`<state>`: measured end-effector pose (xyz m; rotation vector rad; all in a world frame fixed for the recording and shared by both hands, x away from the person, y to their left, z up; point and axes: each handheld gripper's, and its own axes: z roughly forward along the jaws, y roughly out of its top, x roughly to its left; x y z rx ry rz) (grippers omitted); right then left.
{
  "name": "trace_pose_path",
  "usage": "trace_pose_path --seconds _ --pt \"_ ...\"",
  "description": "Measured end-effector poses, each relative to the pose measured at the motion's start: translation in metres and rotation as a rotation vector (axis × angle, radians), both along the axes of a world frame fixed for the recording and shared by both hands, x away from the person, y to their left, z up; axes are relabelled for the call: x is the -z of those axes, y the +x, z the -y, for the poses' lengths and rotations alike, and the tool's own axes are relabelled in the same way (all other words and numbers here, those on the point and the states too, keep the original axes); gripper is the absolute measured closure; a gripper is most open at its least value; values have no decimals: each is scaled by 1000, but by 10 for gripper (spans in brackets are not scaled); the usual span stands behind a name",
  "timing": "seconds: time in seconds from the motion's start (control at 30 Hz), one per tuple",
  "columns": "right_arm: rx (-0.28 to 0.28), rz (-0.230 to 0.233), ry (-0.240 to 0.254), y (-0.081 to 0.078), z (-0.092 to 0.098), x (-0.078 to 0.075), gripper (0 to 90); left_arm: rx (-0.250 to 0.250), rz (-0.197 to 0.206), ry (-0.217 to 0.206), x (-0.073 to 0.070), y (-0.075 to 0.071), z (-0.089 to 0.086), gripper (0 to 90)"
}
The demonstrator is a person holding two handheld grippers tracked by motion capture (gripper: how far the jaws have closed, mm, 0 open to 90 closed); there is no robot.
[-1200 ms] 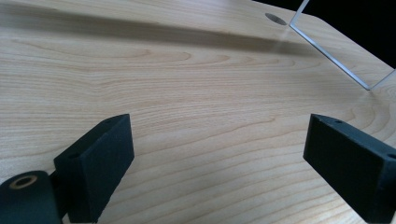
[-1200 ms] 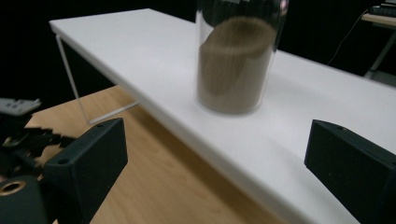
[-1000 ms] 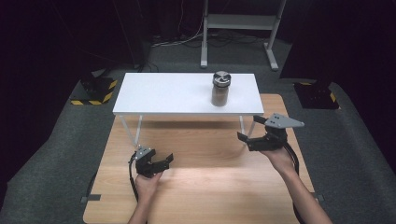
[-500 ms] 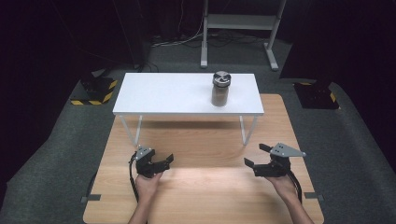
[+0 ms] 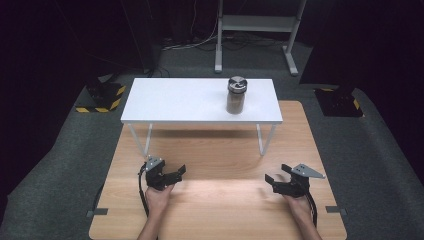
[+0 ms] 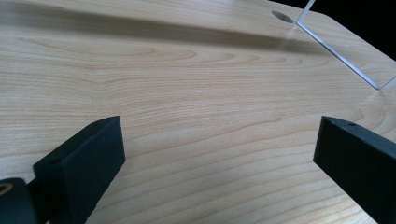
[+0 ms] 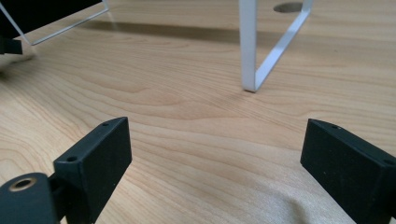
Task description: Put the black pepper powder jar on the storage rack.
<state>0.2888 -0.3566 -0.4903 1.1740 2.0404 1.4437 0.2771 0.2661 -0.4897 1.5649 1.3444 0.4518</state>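
Both the left gripper and the right gripper rest low over the wooden table with jaws apart and nothing between them. The jar stands upright toward the right of the white shelf, well apart from both. Its lid is on and it looks filled with something brown; a good reach would likely rise level with its body before closing

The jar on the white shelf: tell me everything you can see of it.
The jar stands upright on the white shelf, toward its right end and nearer the far edge. Its body looks clear and filled with something brown almost to the top; what that is cannot be told. A round, dark grey lid that looks metallic closes it, catching a light glint. Only the shelf top touches it. Both grippers rest far off, low over the wooden table in front.
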Motion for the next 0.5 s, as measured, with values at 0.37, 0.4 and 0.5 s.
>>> trace_pose_path --seconds 0.37,0.4,0.5 --pt "1 4 -11 -3 -3 0 89 0 -5 4 -1 1 1 20" --pt "0 4 -11 -3 -3 0 89 0 -6 4 -1 1 1 20" --pt "0 6 -11 -3 -3 0 90 -1 -6 5 -1 1 1 20"
